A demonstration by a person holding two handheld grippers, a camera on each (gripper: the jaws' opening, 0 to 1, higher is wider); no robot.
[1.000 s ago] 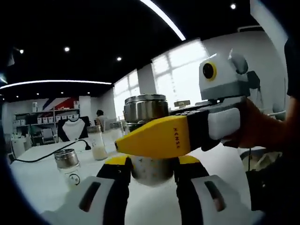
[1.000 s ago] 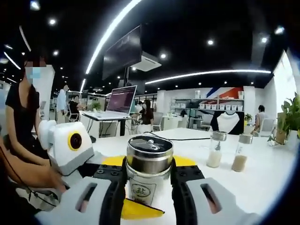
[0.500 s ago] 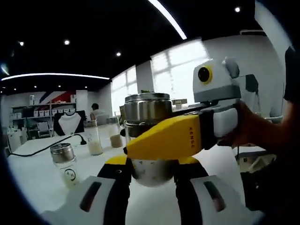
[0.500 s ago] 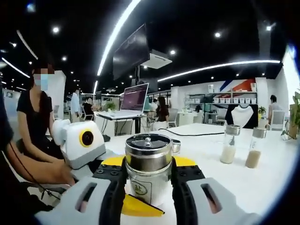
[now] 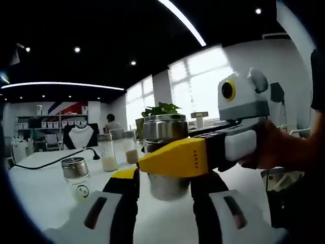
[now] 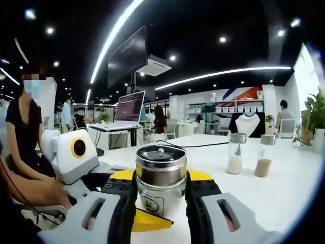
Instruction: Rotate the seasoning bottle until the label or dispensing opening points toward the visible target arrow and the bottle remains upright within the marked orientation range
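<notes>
The seasoning bottle (image 6: 161, 168), a clear jar with a steel lid and a white label facing the camera, stands upright between my right gripper's (image 6: 161, 179) jaws, which are shut on it. In the left gripper view the same bottle (image 5: 165, 128) rises between my left gripper's (image 5: 165, 179) jaws, with a narrow gap at its left side, so that gripper reads as open. The right gripper (image 5: 170, 160) reaches in from the right, one yellow jaw crossing the bottle's front. The left gripper (image 6: 76, 155) is at the left of the right gripper view, held by a hand.
On the white table (image 5: 45, 188) stand a small steel-lidded jar (image 5: 75, 177), two glass shakers (image 5: 107, 152) and a black cable (image 5: 51, 162). The shakers (image 6: 235, 154) also stand right of the bottle. A person (image 6: 20, 127) stands at the left, near a laptop (image 6: 129, 109).
The bottle looks slightly smaller and lower in the left gripper view, and the left jaws stand a little wider around it. The right gripper keeps its hold; both cameras shifted slightly.
</notes>
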